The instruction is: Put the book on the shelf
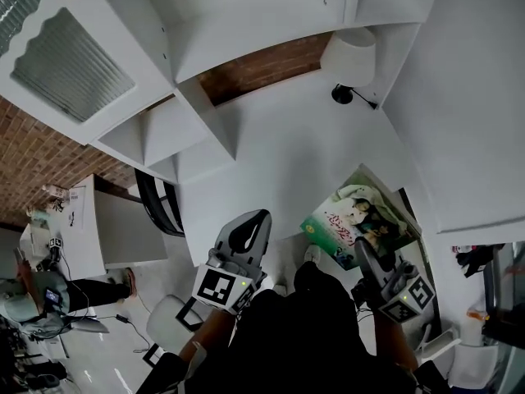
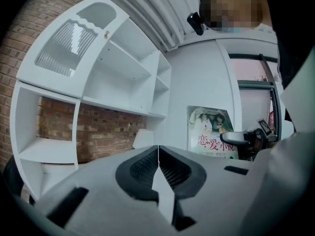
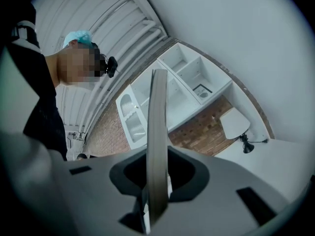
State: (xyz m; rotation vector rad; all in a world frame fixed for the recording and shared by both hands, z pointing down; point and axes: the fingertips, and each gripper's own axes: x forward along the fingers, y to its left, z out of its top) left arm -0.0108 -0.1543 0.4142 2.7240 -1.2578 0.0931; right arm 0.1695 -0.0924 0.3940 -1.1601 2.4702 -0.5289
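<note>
White shelf unit [image 1: 190,120] fills the head view's upper left, the right gripper [image 1: 367,263] at lower right grips the book [image 1: 365,218] edgewise, the left gripper [image 1: 248,230] is clenched empty: mid-carry, I judge, needing a lift toward an open compartment.
</note>
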